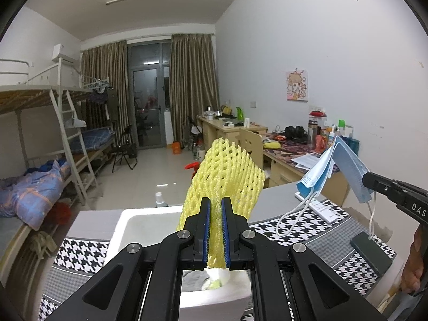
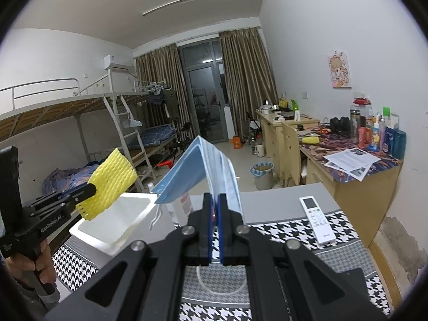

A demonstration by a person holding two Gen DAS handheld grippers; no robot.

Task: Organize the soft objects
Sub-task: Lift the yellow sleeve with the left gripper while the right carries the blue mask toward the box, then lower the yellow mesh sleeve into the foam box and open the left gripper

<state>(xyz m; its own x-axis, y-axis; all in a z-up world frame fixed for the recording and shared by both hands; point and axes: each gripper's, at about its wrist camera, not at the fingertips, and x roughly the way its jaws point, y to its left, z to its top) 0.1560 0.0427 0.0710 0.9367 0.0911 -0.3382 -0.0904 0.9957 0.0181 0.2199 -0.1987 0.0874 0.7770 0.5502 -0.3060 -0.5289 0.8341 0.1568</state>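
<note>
The left hand-held gripper (image 1: 216, 230) is pressed together on a yellow foam net sleeve (image 1: 227, 171), its blue-lined pads squeezing the lower end of the mesh so that most of the sleeve fans up and out above the jaws. The right hand-held gripper (image 2: 214, 227) likewise pinches a light blue face mask (image 2: 203, 171), which folds over the jaws like a tent, one half drooping forward and left; its white ear loops (image 1: 291, 219) dangle below, as the left wrist view shows. Both things are held up in the air, clear of any surface. Just below and beyond the left gripper sits a white foam box (image 2: 112, 230), open at the top, on a bed covered by a black-and-white houndstooth sheet (image 2: 281, 232); the sleeve hangs roughly over the box, the mask a little to its right. Judging from this, the task is midway: both soft things are picked up, but neither has been set down, and the box, seemingly where they belong, shows a mostly bare interior, with something small and pale at the bottom that cannot be made out. The sleeve looks springy and light, an open diamond lattice; the mask looks thin, pleated and limp. A white remote (image 2: 317, 219) and a dark phone (image 1: 371, 251) also lie on the sheet.
</note>
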